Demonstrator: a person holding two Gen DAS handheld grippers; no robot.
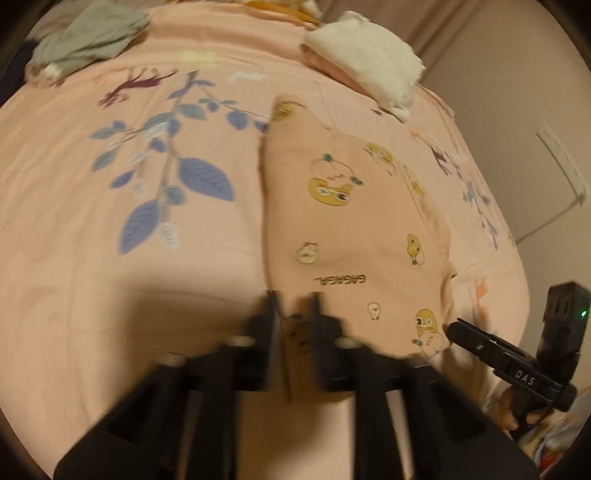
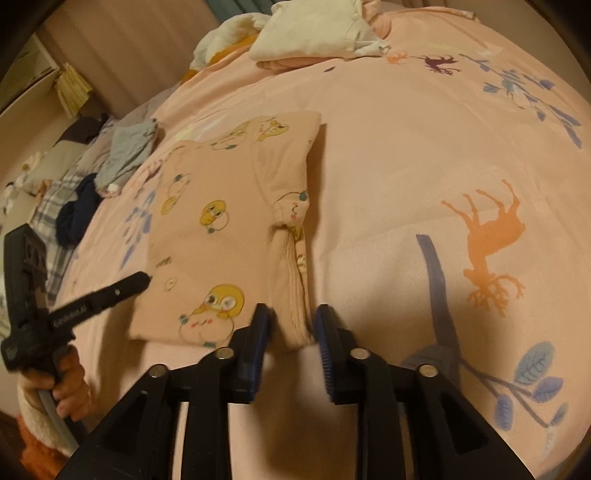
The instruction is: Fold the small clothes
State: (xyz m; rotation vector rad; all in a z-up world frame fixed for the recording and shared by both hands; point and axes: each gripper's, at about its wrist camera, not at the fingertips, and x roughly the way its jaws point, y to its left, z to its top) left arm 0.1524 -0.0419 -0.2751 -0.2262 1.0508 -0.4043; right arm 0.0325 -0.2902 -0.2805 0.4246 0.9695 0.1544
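Observation:
A small pink garment (image 1: 351,221) printed with yellow cartoon chicks lies folded on the pink bedspread (image 1: 110,295). In the left wrist view my left gripper (image 1: 295,306) is at the garment's near edge, open, with a bit of the cloth between its fingers. In the right wrist view the garment (image 2: 207,240) has a sleeve folded over along its right side. My right gripper (image 2: 291,317) stands open around the near corner of that fold, its blue pads not pressing. The right gripper's tip (image 1: 454,326) and the left gripper's tip (image 2: 144,277) each show in the other's view, beside the garment.
A white folded pile (image 2: 314,33) lies at the far end of the bedspread (image 2: 406,184). A grey garment (image 2: 129,151), a dark blue cloth (image 2: 77,218) and plaid bedding (image 2: 51,229) lie at the left edge. A wall and a cord (image 1: 561,162) are to the right.

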